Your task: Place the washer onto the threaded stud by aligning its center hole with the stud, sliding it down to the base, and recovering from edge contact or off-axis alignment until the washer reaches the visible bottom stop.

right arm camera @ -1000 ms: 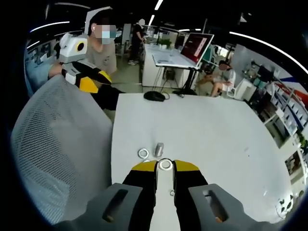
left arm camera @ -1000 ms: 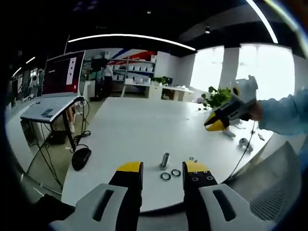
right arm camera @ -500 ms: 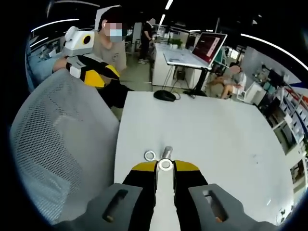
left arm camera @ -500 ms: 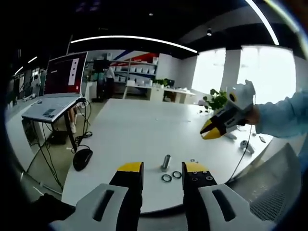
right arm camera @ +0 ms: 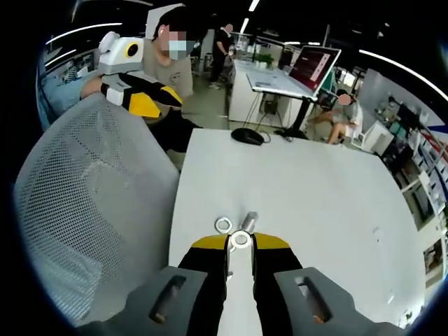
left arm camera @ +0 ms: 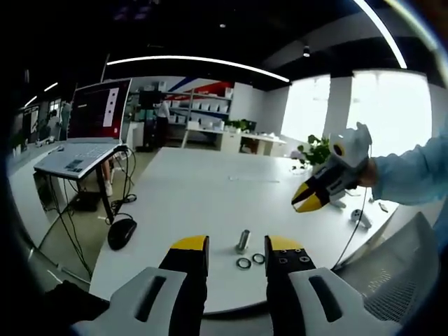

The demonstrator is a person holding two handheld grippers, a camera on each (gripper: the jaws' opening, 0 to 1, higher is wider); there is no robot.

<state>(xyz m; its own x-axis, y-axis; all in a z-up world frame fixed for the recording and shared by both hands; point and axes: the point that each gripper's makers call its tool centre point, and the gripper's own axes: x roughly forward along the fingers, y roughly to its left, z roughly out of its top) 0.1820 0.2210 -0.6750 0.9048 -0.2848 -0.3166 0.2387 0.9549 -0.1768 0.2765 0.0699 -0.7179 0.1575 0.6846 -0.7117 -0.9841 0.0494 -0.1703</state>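
- White desk (left arm camera: 189,203) carries your upright stud (left arm camera: 243,240), with two loose washers (left arm camera: 243,263) just beside it.
- Your right tongs (right arm camera: 240,241) clamp a washer (right arm camera: 241,239) near the stud.
- Your left tongs (left arm camera: 233,245) stand apart.

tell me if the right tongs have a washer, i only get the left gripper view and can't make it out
Observer: Yes. In the right gripper view the right tongs are shut on a washer, held flat between the tips.
Operator: is it on the stud yet
Observer: Not yet. The stud stands bare on the table, its top showing just past the held washer.
Operator: where are my left tongs from that side
Observer: The left tongs hang above the mesh chair back, outside the table's edge.
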